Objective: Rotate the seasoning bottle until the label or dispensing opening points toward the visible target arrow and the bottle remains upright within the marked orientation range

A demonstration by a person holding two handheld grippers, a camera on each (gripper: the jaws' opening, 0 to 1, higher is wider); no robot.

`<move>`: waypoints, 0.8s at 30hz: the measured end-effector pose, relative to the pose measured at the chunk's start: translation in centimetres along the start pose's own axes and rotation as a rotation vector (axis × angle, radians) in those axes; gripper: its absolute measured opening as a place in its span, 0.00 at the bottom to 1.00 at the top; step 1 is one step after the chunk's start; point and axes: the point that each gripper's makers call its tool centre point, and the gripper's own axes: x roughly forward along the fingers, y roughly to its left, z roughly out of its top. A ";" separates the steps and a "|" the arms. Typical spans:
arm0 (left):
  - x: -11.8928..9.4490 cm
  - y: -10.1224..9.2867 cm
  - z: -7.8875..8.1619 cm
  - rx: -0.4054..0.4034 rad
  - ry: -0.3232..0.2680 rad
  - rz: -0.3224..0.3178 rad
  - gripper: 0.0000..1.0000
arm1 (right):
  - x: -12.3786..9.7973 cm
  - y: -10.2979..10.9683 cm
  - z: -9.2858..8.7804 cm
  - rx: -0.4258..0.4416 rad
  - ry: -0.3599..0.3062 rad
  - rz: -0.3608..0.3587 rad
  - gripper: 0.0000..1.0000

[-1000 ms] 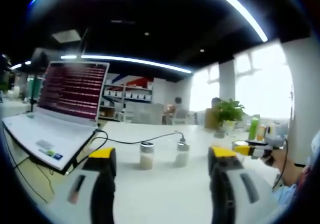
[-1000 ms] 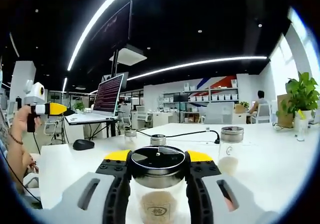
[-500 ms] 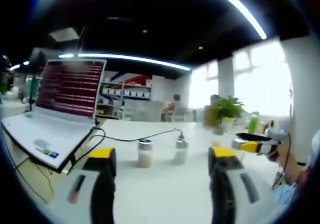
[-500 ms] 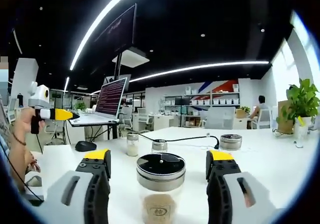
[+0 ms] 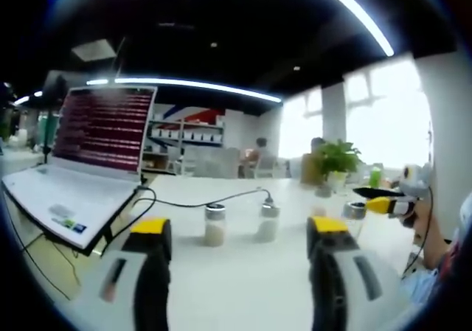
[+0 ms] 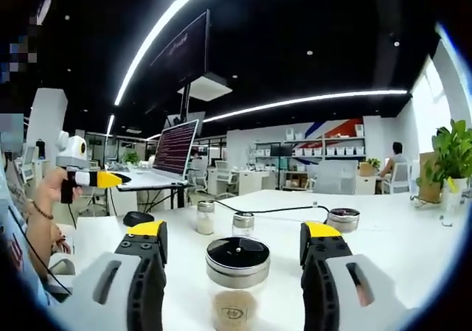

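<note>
Release confirmed: the right tongs (image 6: pixel 232 246), clamped on the seasoning bottle (image 6: pixel 237 287) a second ago, now stand apart and pulled back. It sits upright on the tabletop (image 6: pixel 398 242) at 6 o'clock. Left tongs (image 5: pixel 240 235) hang apart, empty. The turn looks finished.

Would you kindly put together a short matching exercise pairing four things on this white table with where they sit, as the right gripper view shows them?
Things:
1. bottle with black lid
2. laptop
3. computer mouse
4. potted plant

Places:
A. far right of the table
B. between the jaws of the open right gripper, untouched
C. raised on a stand, at the back left
D. flat on the table, in front of the laptop

Pairs: 1-B, 2-C, 3-D, 4-A
</note>
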 end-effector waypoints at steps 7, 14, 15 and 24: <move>0.0 0.1 0.2 -0.001 -0.006 0.006 0.79 | -0.3 -0.9 0.0 -0.011 0.023 0.024 0.74; -0.3 -0.1 0.5 0.004 -0.015 0.001 0.79 | -0.1 -1.0 -1.1 -0.059 0.085 0.116 0.72; -0.4 0.1 0.6 0.004 -0.018 0.006 0.79 | -0.1 -1.0 -1.2 -0.070 0.094 0.128 0.72; -0.4 0.3 0.7 0.003 -0.017 0.010 0.79 | 0.6 -1.2 -2.1 -0.057 0.119 0.263 0.70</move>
